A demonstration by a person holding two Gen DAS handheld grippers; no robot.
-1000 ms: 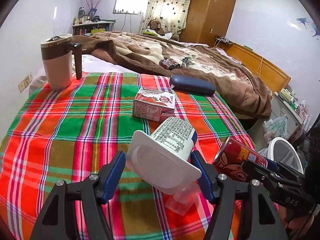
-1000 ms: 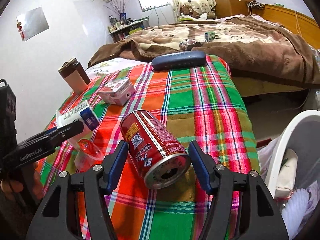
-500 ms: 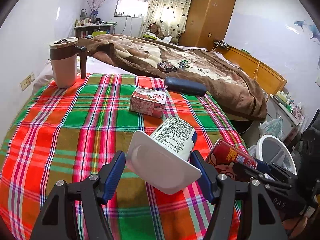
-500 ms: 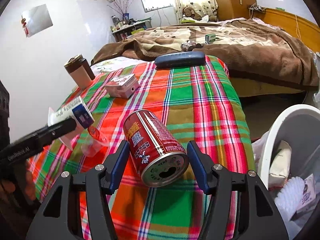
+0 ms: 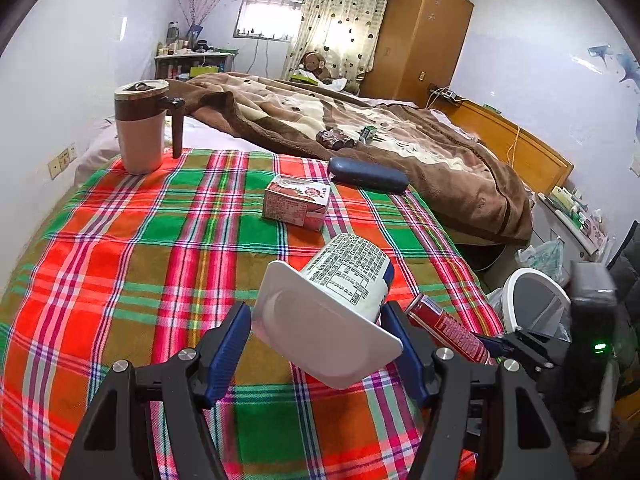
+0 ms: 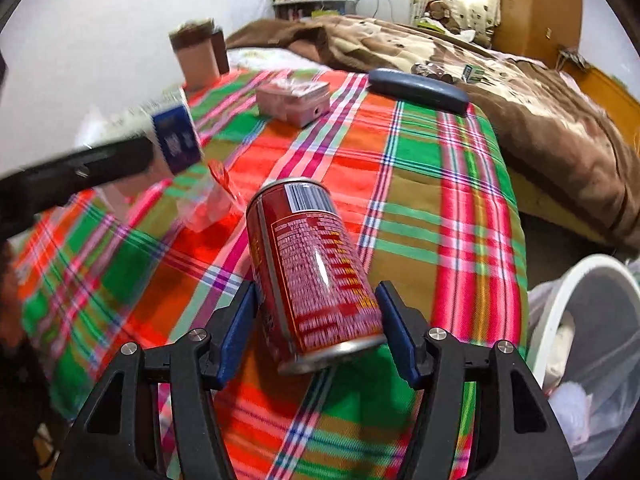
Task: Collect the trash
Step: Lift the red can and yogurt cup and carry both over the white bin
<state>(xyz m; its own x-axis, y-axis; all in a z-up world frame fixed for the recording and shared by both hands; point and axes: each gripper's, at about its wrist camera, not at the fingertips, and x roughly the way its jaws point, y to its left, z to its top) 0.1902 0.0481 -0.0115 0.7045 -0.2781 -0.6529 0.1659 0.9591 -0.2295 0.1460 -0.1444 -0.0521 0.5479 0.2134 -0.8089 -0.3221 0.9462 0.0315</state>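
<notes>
My left gripper (image 5: 320, 340) is shut on a white yogurt cup (image 5: 340, 296), held tilted above the plaid cloth (image 5: 140, 264). My right gripper (image 6: 316, 328) is shut on a red drink can (image 6: 312, 272), held above the cloth near the table's right edge. The can (image 5: 446, 328) also shows at the right of the left wrist view, and the cup (image 6: 172, 136) at the left of the right wrist view. A white trash bin (image 6: 580, 320) lined with a plastic bag stands on the floor to the right. A pink carton (image 5: 298, 202) and a crumpled clear wrapper (image 6: 208, 204) lie on the cloth.
A pink mug with a brown lid (image 5: 140, 128) stands at the far left. A dark blue case (image 5: 366, 174) lies at the far edge. A bed with a brown blanket (image 5: 380, 132) is behind. A wardrobe (image 5: 416, 36) stands at the back.
Both grippers have lifted and drawn back from the cloth with their loads. The right gripper has swung, so the can now points away and the bin sits closer at right.
</notes>
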